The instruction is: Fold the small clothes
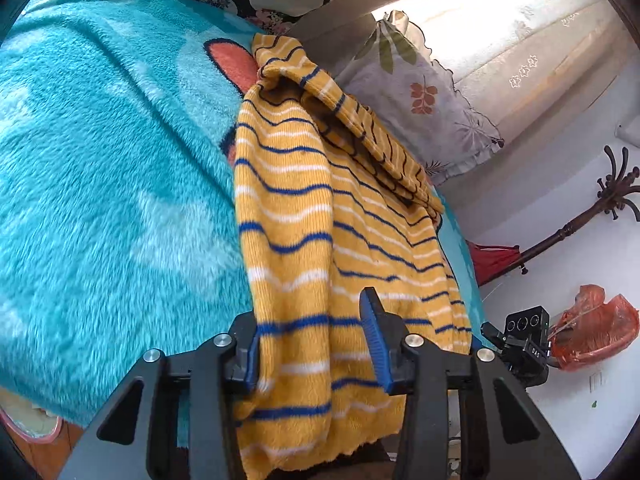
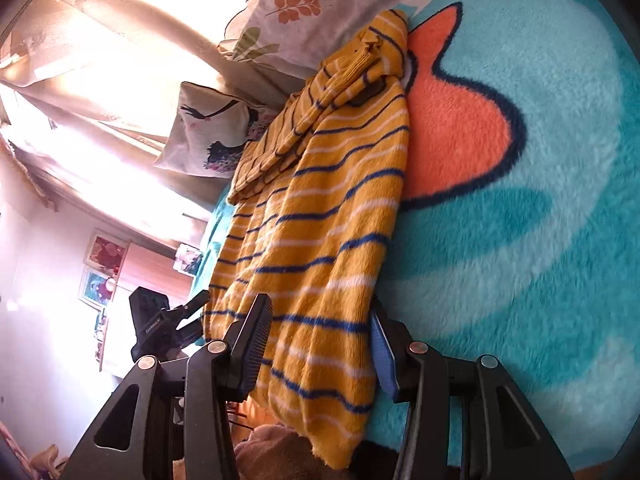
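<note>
Left wrist view: the yellow striped sweater (image 1: 312,216) runs from frame centre to the bottom edge, lying on a turquoise fleece blanket (image 1: 112,184). The left gripper (image 1: 316,344) stands released, fabric loose between its blue pads.

Right wrist view: the sweater (image 2: 328,216) fills the centre; the right gripper (image 2: 320,352) is likewise released around its hem.

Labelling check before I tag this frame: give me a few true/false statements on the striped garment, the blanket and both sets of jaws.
1. The yellow striped garment lies on a turquoise fleece blanket. True.
2. The garment is spread out flat, unfolded. False: it is folded lengthwise, with a sleeve laid on top.
3. The left gripper has its jaws open around the garment's near edge. True.
4. The right gripper is empty, away from the fabric. False: its open jaws straddle the garment.
5. A leaf-print pillow sits beyond the garment. True.
</note>
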Demonstrator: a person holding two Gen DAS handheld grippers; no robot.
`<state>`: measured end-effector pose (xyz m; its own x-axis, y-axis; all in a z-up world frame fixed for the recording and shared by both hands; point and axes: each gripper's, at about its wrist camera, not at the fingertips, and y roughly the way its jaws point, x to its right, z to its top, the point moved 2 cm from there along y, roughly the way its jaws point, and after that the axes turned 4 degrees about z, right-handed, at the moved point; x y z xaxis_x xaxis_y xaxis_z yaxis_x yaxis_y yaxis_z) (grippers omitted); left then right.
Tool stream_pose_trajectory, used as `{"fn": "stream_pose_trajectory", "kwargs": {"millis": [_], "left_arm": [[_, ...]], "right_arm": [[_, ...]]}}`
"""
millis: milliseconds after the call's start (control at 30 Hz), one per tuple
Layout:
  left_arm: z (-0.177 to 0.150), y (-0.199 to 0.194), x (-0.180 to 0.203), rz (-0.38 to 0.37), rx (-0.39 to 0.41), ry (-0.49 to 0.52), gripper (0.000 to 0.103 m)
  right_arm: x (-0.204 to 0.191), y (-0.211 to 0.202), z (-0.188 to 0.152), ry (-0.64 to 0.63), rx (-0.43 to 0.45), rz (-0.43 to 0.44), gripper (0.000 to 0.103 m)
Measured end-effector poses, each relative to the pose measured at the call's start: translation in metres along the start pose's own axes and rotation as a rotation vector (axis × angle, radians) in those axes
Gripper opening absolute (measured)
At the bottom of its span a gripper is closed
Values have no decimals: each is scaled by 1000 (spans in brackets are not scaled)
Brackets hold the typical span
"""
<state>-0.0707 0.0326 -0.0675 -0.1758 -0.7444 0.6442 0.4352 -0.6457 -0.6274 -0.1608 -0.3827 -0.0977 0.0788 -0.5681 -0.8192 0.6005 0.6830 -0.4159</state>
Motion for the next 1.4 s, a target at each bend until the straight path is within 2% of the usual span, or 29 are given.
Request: {"fn": "stream_pose_trajectory", "kwargs": {"millis": [133, 233, 333, 467, 633, 700, 733, 767, 833, 967, 1100, 1233, 1400], "left_arm": [[-24, -12, 2, -54, -2, -20, 40], [-35, -18, 7, -48, 7, 0, 40], [-40, -19, 16, -4, 22, 57, 40], [-46, -17, 27, 54, 32, 124, 43], [-50, -17, 29, 95, 28, 134, 42], [-52, -17, 32, 126, 24, 145, 37], [-52, -16, 32, 153, 12, 149, 14], [-51, -14, 30, 171, -8, 141, 9], [-46, -20, 23, 145, -5, 98, 8], [-39, -54, 22, 72, 52, 47, 8], [-49, -90, 35, 31, 105, 74, 6], [-52, -88, 42, 66, 103, 121, 6], [-23, -88, 48, 51, 146, 110, 6]], "right_arm": [[-1, -6, -23, 33, 16, 82, 53], [7, -2, -43, 68, -12, 140, 54], [14, -4, -56, 98, -2, 202, 54], [11, -2, -70, 99, 8, 210, 54], [4, 18, -90, 64, -47, 165, 54], [1, 24, -90, 60, -50, 161, 46], [-1, 25, -89, 53, -48, 151, 34], [-3, 24, -88, 45, -41, 133, 20], [-10, 21, -85, 20, -27, 105, 11], [-37, 2, -78, -54, -13, 133, 9], [-60, -28, -93, -154, -20, 129, 8], [-62, -35, -93, -161, -3, 131, 7], [-73, -15, -60, -186, 5, 104, 7]]}}
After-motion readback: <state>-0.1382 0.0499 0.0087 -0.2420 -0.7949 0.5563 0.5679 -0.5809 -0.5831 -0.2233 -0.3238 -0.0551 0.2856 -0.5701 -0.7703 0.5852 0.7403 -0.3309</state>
